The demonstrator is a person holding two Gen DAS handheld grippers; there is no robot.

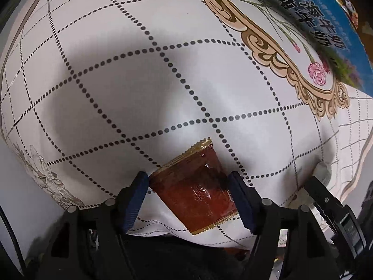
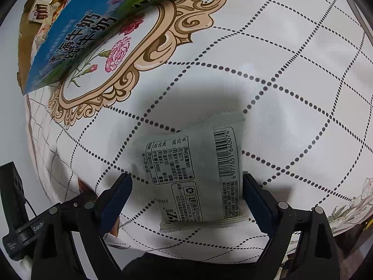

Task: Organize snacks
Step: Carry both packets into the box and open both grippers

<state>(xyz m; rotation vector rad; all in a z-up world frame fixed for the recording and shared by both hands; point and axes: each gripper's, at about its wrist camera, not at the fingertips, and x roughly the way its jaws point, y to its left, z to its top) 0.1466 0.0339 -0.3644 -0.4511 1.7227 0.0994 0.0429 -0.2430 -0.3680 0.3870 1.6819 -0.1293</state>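
Note:
In the left wrist view a red-brown translucent snack packet point(image 1: 198, 186) with gold crimped ends lies flat on the white dotted-grid tablecloth point(image 1: 116, 81). My left gripper point(image 1: 187, 179) points down over it, jaws open, one blue pad at each side of the packet, close to its edges. In the right wrist view a pale grey snack packet point(image 2: 193, 175) lies printed side up, showing a barcode and nutrition table. My right gripper point(image 2: 186, 182) stands open wide around it, with a clear gap at the left pad; the right pad sits near the packet's edge.
A blue milk carton box point(image 2: 81, 35) point(image 1: 326, 23) stands beside the ornate carnation motif point(image 2: 116, 53). Behind it a cardboard box point(image 2: 23, 46) holds several wrapped snacks point(image 2: 39, 9). The other gripper's black body shows at each view's lower edge point(image 1: 338, 210) point(image 2: 14, 198).

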